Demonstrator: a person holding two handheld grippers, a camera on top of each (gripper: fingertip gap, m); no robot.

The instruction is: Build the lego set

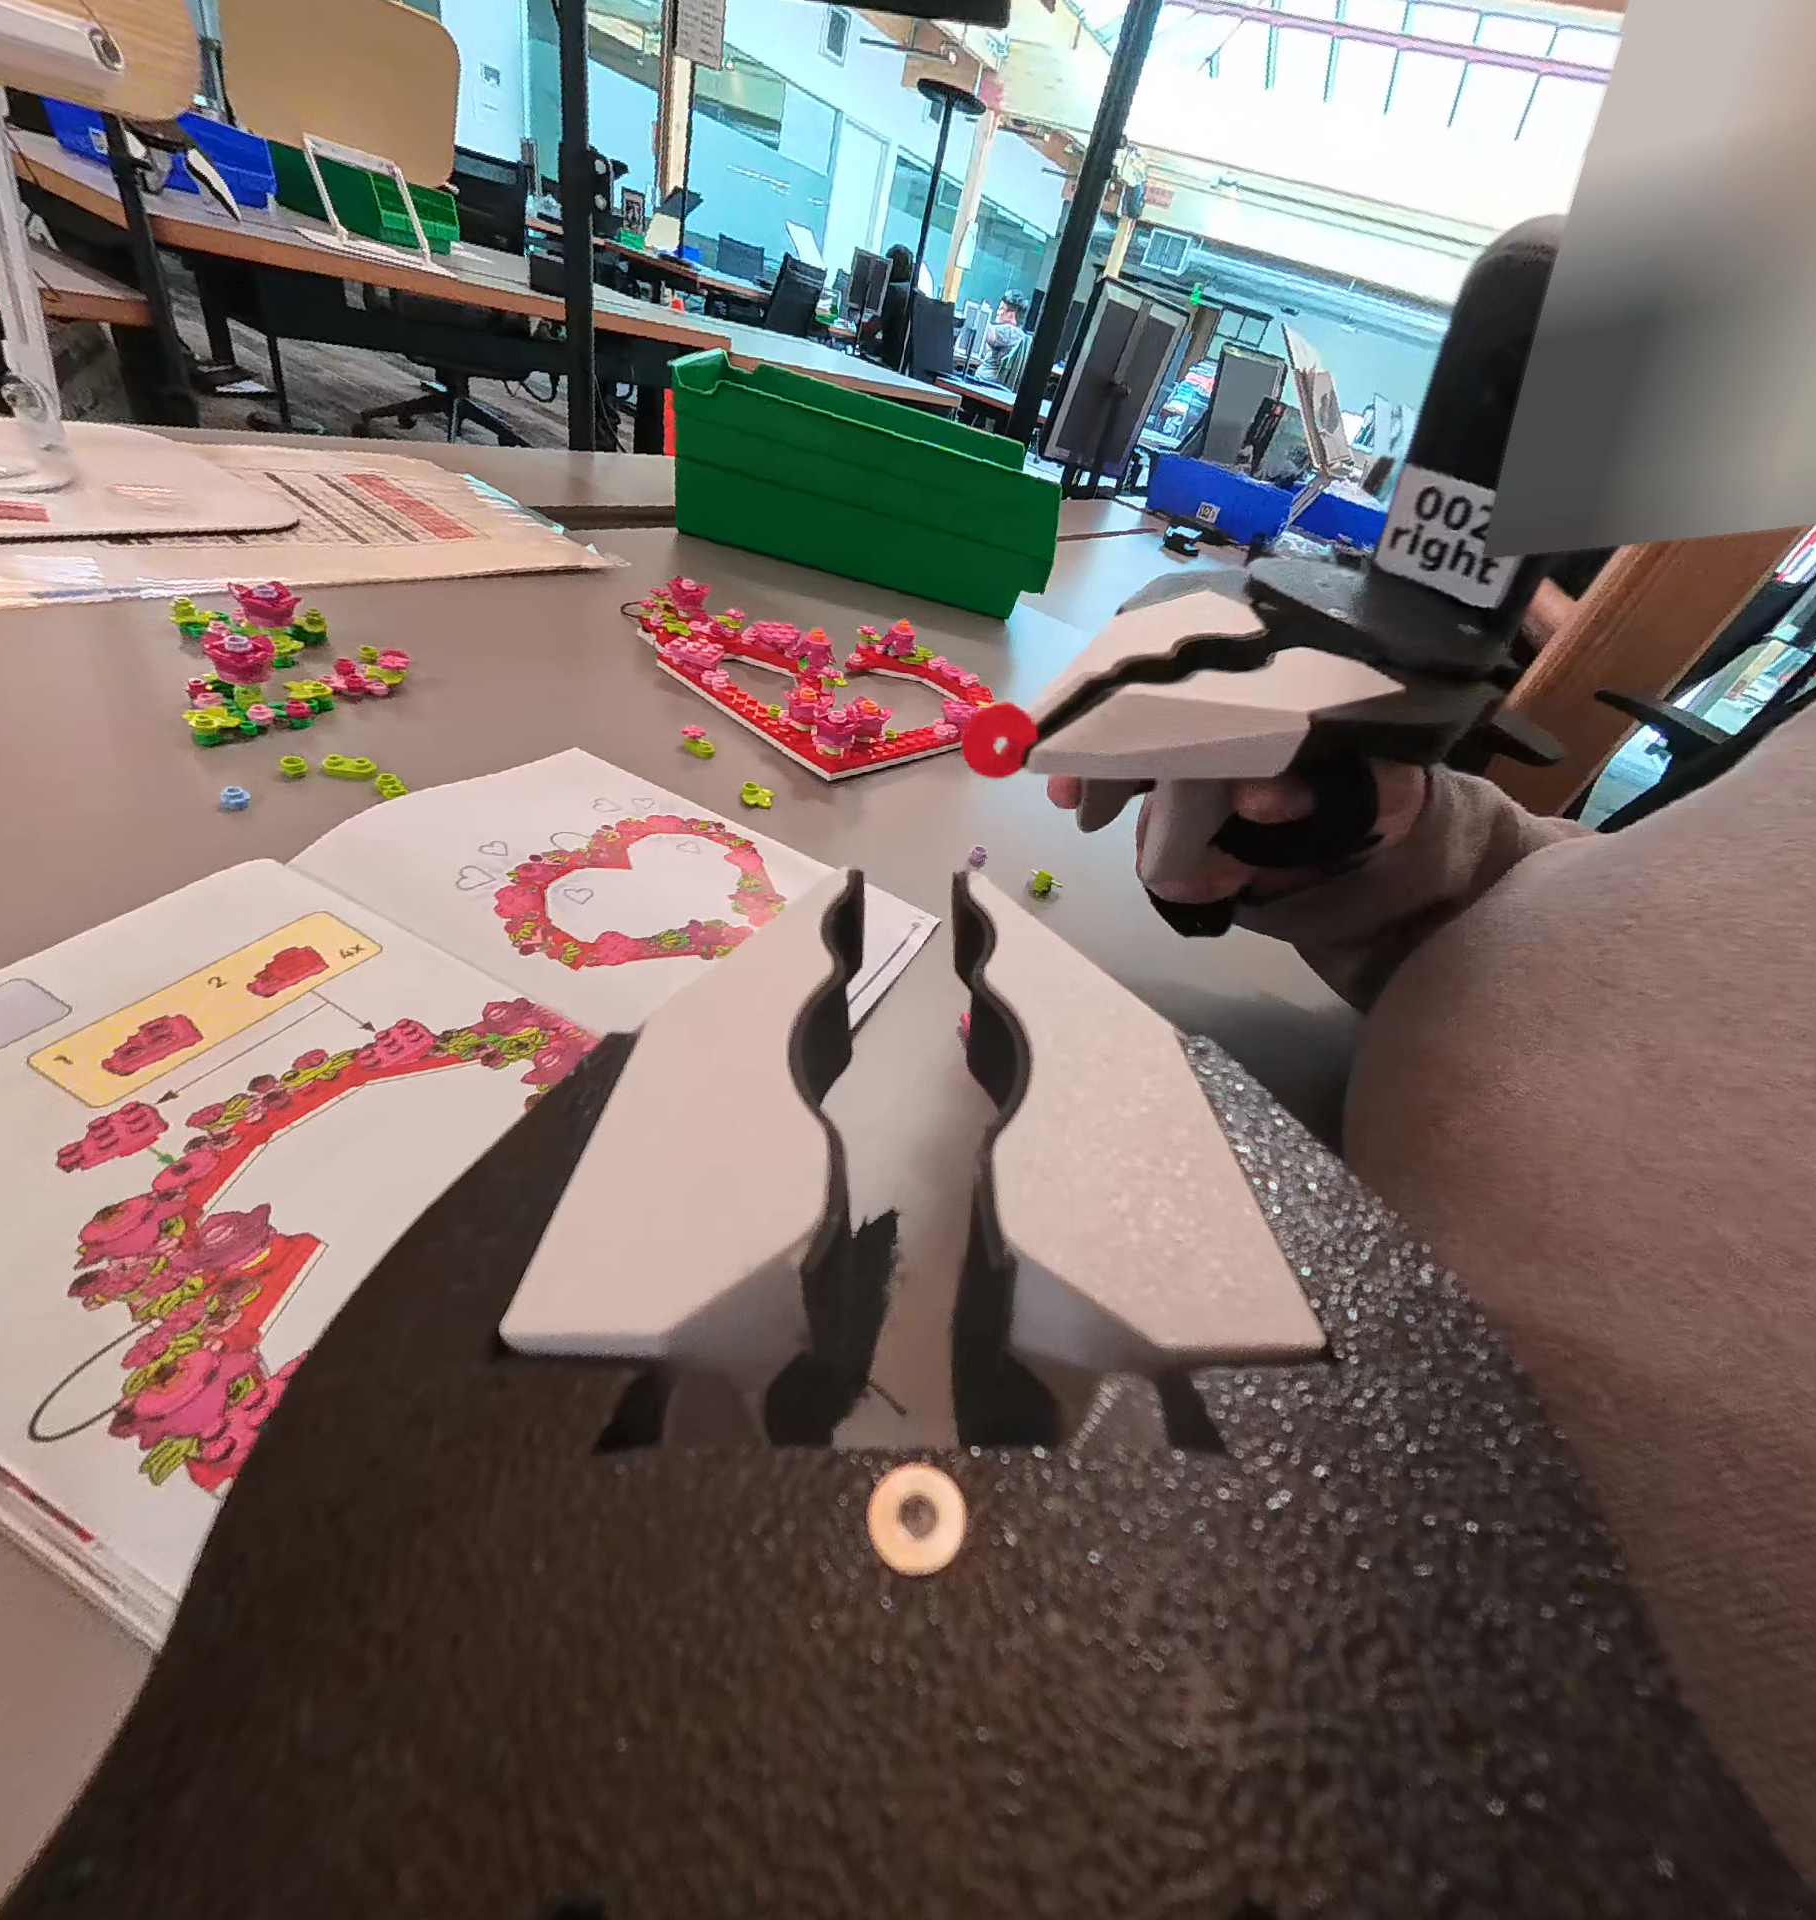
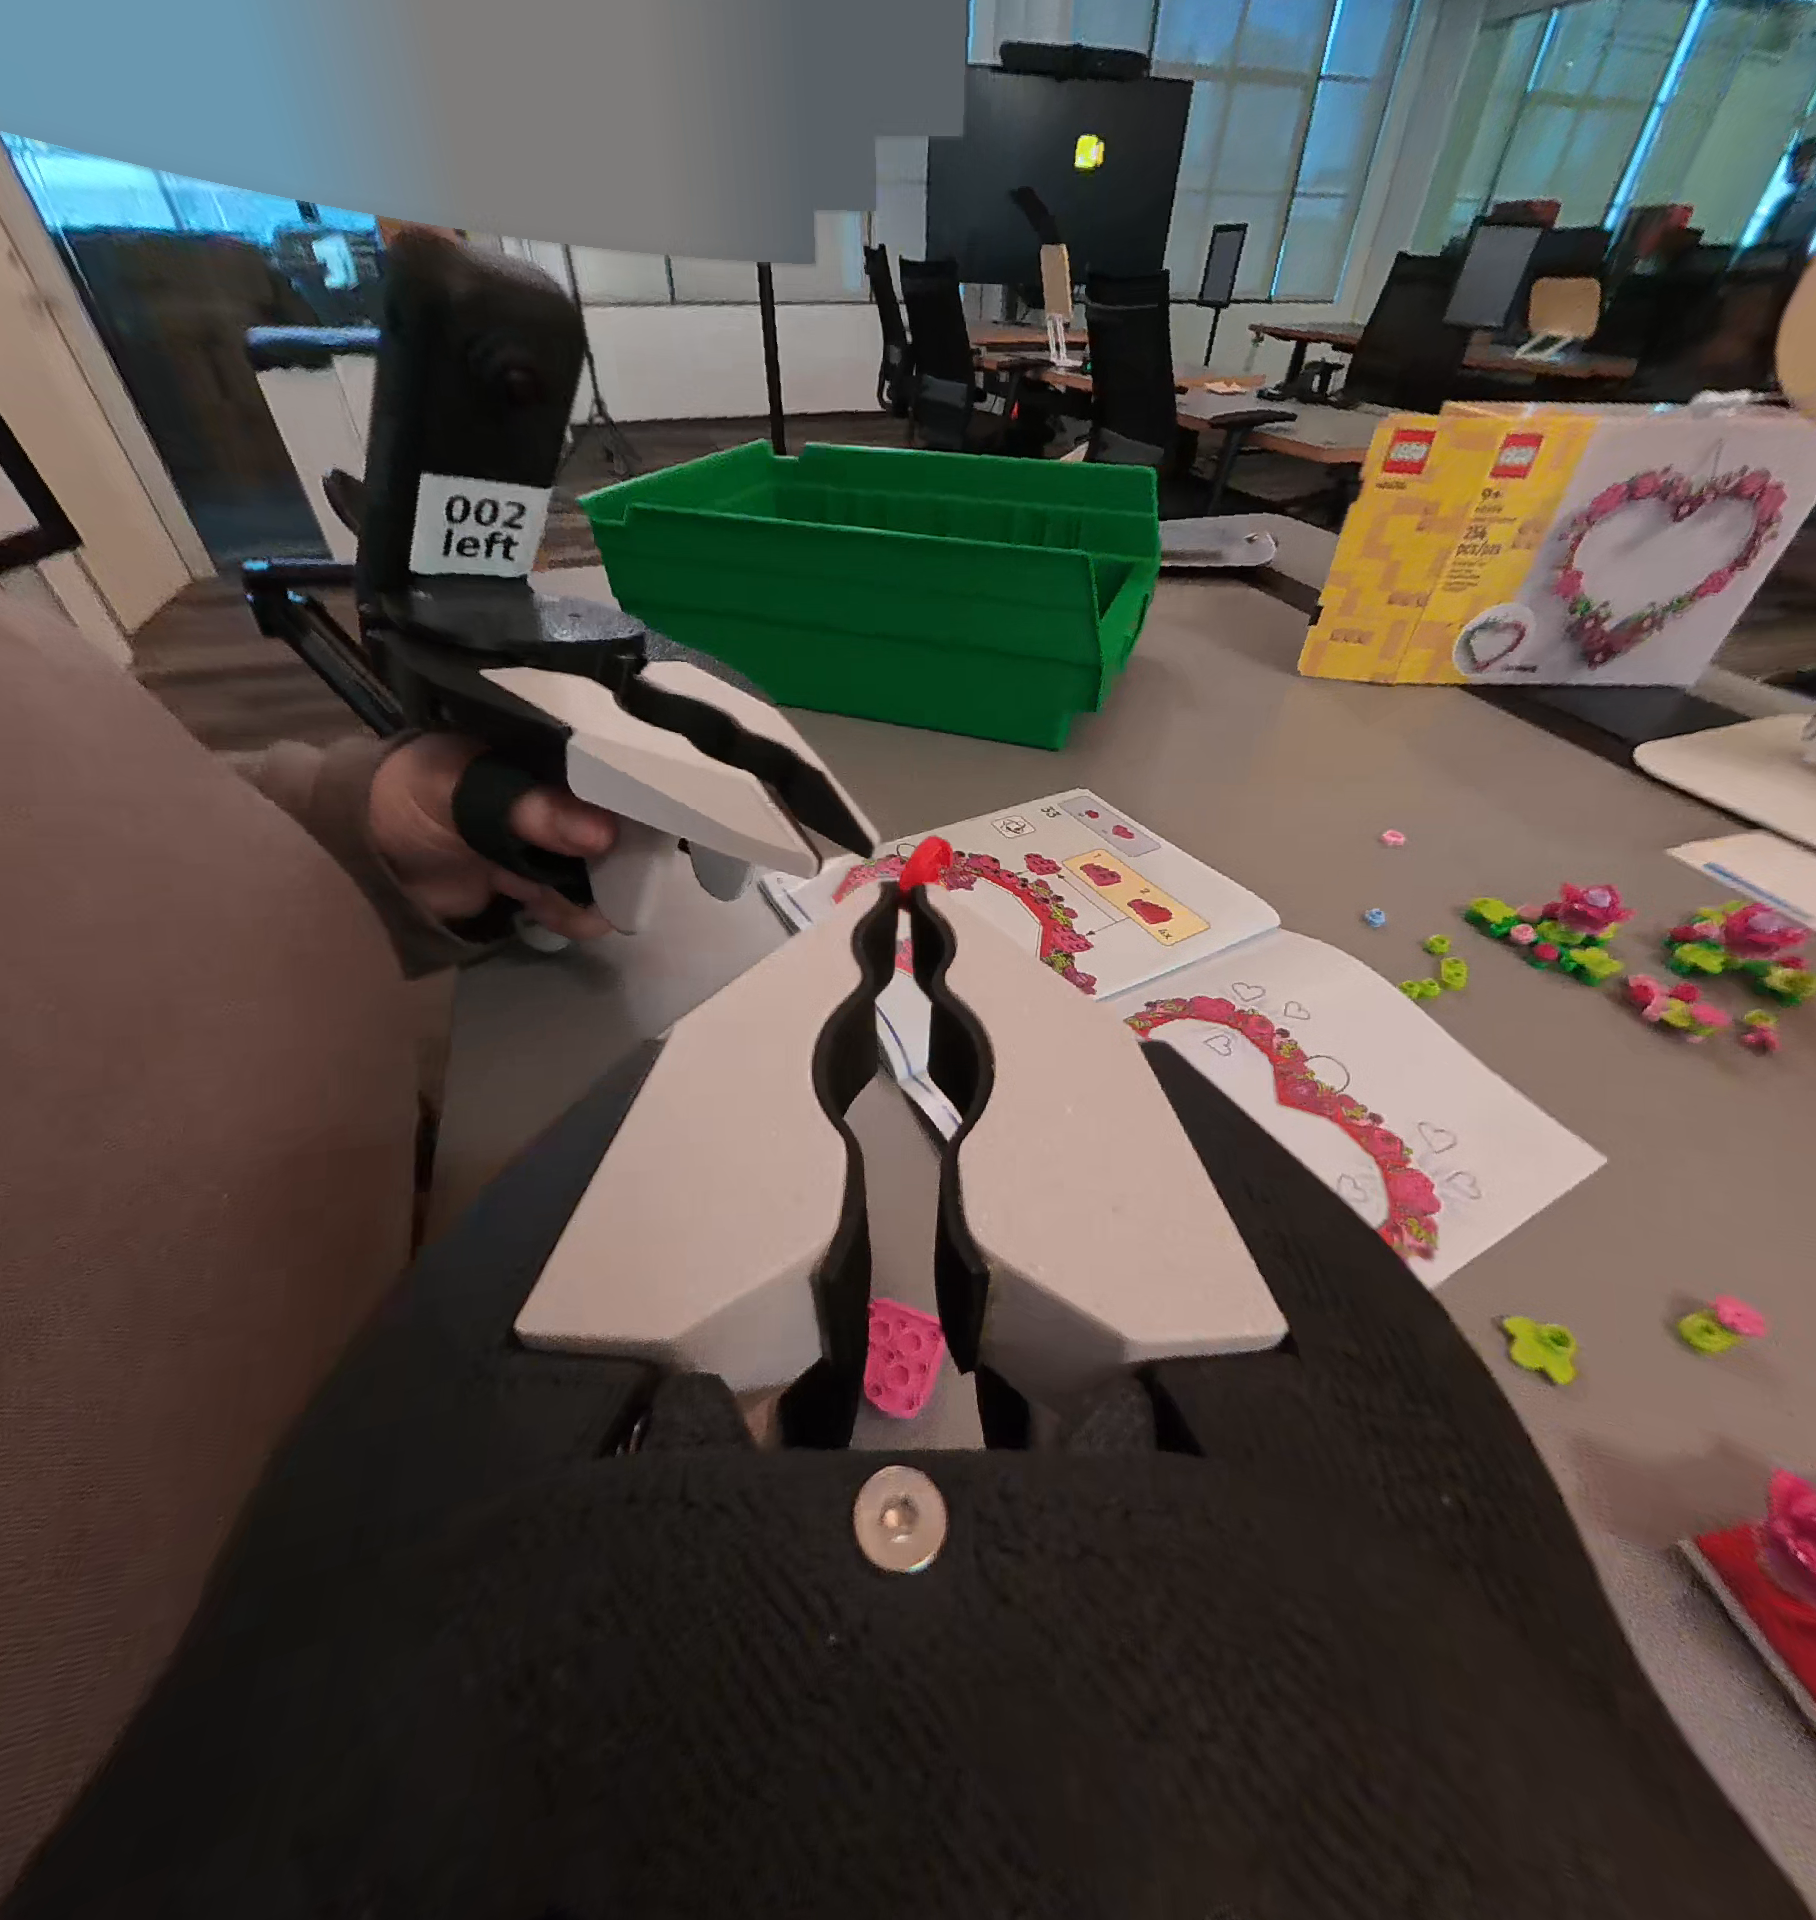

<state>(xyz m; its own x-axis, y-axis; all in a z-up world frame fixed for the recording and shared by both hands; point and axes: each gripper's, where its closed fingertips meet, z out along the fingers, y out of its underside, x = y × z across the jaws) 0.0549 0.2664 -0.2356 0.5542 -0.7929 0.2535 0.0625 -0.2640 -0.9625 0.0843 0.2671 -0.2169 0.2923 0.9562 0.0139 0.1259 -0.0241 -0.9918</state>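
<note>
My right gripper (image 2: pixel 912 902) is shut on a small round red piece (image 2: pixel 925 862), held in the air above the open instruction booklet (image 2: pixel 1299 1049). The left wrist view shows it too (image 1: pixel 1034 740), with the red piece (image 1: pixel 997 740) at its tips near the red heart-shaped build (image 1: pixel 831 707) covered in pink flowers. My left gripper (image 1: pixel 909 883) is open and empty above the booklet (image 1: pixel 364 1039); it also shows in the right wrist view (image 2: pixel 842 847). Loose pink and lime flower clusters (image 1: pixel 260 665) lie at the far left. A pink piece (image 2: pixel 902 1356) lies under my right gripper.
A green bin (image 1: pixel 862 499) stands behind the heart build. The set's box (image 2: pixel 1569 551) stands at the far right. Small loose pieces (image 1: pixel 348 769) are scattered on the grey table (image 1: pixel 530 665). Laminated sheets (image 1: pixel 291 520) and a clear stand (image 1: pixel 10 312) sit at the far left. There is about 4 centimetres between the tips of the two grippers.
</note>
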